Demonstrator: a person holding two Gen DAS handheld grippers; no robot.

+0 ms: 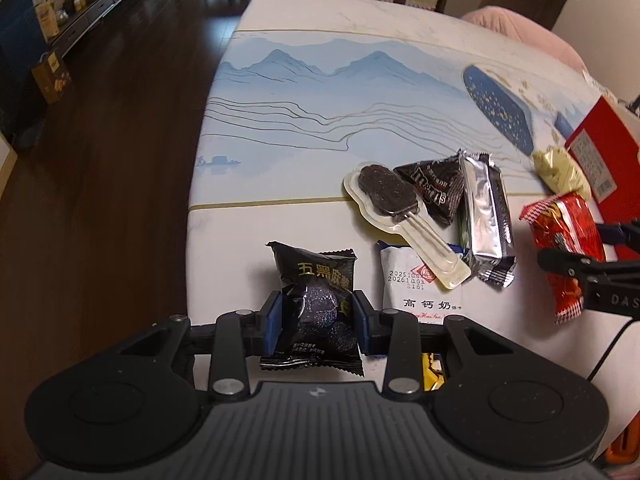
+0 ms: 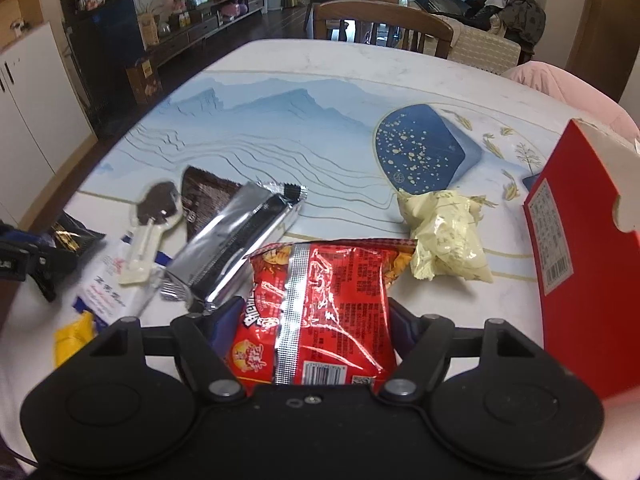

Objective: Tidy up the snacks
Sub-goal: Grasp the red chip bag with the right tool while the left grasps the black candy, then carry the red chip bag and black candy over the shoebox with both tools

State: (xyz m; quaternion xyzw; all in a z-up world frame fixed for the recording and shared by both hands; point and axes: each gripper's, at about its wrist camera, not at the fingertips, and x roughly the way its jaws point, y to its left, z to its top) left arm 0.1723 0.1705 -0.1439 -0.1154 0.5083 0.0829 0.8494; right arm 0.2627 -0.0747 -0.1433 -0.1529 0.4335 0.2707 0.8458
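We see our left gripper (image 1: 318, 316) pinching a black snack packet (image 1: 316, 304), our right gripper (image 2: 316, 320) pinching a red snack bag (image 2: 320, 312), other snacks lying on the desk (image 1: 280, 120).

left hand-held gripper (image 1: 317, 314) and right hand-held gripper (image 2: 310, 334) both tilt downward, each with its pads pressed on something.

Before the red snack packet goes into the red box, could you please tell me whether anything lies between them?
Nothing visible blocks it. The red snack packet sits between the right gripper's fingers, and only bare table separates it from the red box; the pale yellow packet lies farther back.
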